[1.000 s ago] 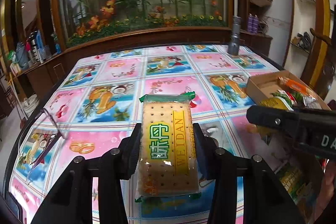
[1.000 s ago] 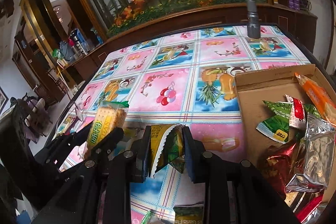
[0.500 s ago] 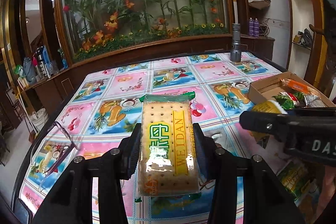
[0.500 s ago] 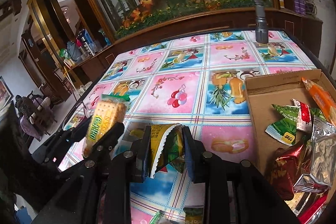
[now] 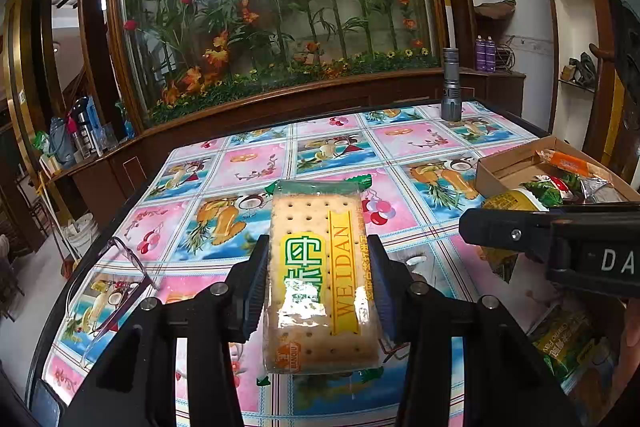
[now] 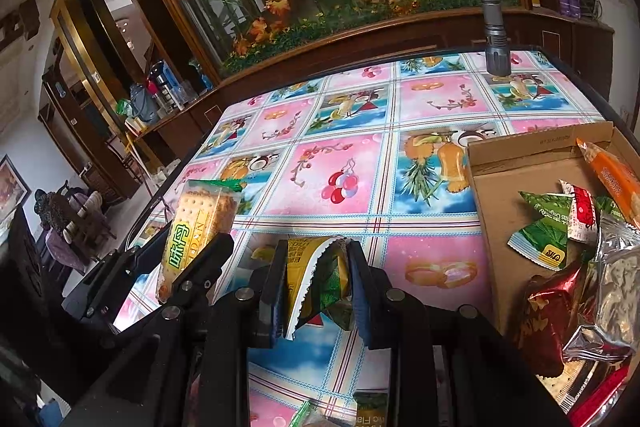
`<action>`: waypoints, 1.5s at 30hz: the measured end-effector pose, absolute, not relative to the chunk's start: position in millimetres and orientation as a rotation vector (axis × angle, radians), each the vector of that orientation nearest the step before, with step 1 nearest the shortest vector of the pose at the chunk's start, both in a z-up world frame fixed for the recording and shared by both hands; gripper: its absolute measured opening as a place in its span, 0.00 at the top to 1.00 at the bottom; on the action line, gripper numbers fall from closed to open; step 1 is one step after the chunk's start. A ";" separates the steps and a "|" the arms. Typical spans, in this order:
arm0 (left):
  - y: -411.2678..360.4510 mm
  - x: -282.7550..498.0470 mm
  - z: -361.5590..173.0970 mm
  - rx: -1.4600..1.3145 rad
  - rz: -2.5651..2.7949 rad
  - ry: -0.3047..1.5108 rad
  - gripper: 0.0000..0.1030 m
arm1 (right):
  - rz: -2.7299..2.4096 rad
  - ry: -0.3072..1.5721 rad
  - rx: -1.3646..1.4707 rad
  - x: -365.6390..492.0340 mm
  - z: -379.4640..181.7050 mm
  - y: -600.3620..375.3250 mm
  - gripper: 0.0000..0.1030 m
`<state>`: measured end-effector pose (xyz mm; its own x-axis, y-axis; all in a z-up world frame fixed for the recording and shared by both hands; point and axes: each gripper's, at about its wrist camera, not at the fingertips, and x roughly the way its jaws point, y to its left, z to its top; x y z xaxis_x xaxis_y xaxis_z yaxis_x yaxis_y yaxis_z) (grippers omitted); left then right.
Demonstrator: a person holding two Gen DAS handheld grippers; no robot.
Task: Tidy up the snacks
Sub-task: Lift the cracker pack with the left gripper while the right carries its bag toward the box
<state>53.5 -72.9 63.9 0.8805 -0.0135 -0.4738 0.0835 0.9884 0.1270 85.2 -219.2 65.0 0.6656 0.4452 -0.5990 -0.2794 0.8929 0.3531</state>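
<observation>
My left gripper (image 5: 318,259) is shut on a cracker packet (image 5: 320,275) with green and yellow print, held above the table with its long side pointing away from me. The same cracker packet (image 6: 196,223) and left gripper (image 6: 192,239) show at the left of the right wrist view. My right gripper (image 6: 316,267) is shut on a yellow and green snack pouch (image 6: 316,283), also off the table. A cardboard box (image 6: 516,163) at the right holds several snack packets (image 6: 548,235). In the left wrist view the right gripper's finger (image 5: 520,233) reaches in from the right, before the box (image 5: 504,167).
A grey flashlight (image 6: 495,31) stands upright at the table's far right. Spectacles (image 5: 120,267) lie near the table's left edge. More snack packets (image 6: 368,407) lie on the patterned tablecloth (image 6: 348,147) close to me. A wooden-framed glass plant display (image 5: 272,7) rises behind the table.
The left gripper has tipped upward a little, so more of the room above the table shows. Both grips hold as before, and the right gripper has stayed in place.
</observation>
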 end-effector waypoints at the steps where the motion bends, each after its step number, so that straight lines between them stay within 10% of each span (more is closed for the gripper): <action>1: -73.2 53.4 63.5 0.147 -0.049 0.493 0.56 | 0.413 0.736 0.241 84.7 65.2 -219.3 0.71; 45: -69.7 58.1 59.0 0.084 -0.111 0.558 0.56 | 0.362 0.690 0.344 83.9 77.5 -252.4 0.71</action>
